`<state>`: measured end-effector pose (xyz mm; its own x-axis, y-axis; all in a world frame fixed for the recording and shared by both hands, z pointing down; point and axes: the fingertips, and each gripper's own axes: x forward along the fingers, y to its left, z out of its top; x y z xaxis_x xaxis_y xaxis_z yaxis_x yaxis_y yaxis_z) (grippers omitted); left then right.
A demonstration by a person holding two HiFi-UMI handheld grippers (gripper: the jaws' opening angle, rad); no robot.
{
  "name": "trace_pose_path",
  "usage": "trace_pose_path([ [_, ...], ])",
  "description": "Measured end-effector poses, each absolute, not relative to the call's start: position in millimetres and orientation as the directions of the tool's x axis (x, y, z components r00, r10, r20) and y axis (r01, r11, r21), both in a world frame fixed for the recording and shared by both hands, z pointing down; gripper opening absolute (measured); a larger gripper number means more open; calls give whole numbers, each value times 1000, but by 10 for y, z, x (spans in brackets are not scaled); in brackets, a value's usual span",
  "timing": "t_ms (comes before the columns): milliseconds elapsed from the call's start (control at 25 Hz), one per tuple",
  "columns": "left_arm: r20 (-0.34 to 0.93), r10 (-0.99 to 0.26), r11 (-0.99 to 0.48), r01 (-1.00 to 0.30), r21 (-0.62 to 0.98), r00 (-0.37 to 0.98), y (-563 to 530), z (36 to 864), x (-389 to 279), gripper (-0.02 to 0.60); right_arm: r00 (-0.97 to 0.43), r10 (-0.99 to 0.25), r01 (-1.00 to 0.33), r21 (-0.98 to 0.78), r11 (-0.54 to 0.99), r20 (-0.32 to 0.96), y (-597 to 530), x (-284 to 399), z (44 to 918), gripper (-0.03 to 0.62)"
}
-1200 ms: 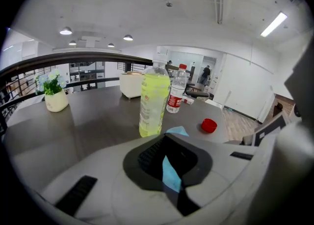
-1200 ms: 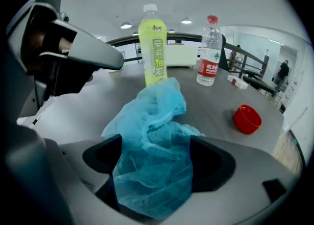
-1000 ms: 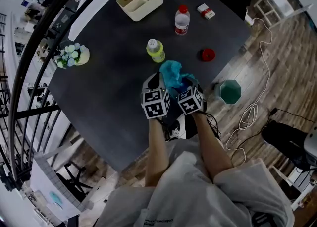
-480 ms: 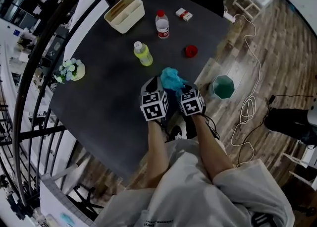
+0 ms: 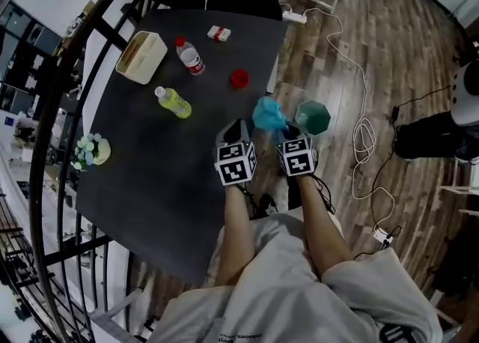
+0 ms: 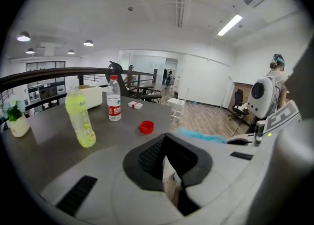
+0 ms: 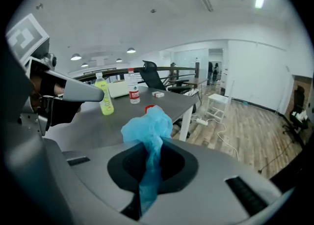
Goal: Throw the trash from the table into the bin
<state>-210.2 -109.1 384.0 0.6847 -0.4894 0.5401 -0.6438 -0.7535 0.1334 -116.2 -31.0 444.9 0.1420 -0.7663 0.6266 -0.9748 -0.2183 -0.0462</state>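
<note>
A crumpled blue wad of trash (image 5: 268,114) sticks up from my right gripper (image 5: 285,131), whose jaws have just closed and are now shut on it. In the right gripper view the blue wad (image 7: 147,126) is pinched in the right gripper (image 7: 148,162) past the table's edge. The green bin (image 5: 313,117) stands on the wooden floor just right of the wad. My left gripper (image 5: 239,129) hovers beside it over the dark table (image 5: 150,177). The left gripper (image 6: 167,167) has its jaws together, with only a thin pale sliver between them.
On the table lie a yellow-green bottle (image 5: 174,102), a red-capped water bottle (image 5: 188,55), a red lid (image 5: 239,78), a small box (image 5: 218,33), a cream organizer (image 5: 142,57) and a flower pot (image 5: 91,150). A white cable (image 5: 363,132) runs over the floor beside the bin.
Both grippers have moved right and up, from over the table to its edge. The blue wad has gone with the right gripper and now hangs next to the bin.
</note>
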Motion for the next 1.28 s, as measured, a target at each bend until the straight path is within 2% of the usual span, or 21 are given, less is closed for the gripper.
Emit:
trace_pose_path([
  [240, 551, -400, -829, -545, 124, 733, -724, 3929, -1308, 29, 226, -740, -930, -87, -358, 633, 170, -470, 4520, 28],
  [600, 578, -289, -884, -445, 146, 763, -391, 4273, -9, 29, 268, -695, -882, -121, -456, 667, 663, 663, 4839, 28],
  [920, 613, -194, -934, -334, 123, 766, -259, 4873, 830, 29, 218, -678, -859, -192, -475, 702, 713, 1376, 5428, 28],
  [1280, 733, -54, -959, -239, 151, 679, -107, 6275, 1253, 29, 124, -591, -805, -267, -530, 797, 951, 1653, 6757, 28],
])
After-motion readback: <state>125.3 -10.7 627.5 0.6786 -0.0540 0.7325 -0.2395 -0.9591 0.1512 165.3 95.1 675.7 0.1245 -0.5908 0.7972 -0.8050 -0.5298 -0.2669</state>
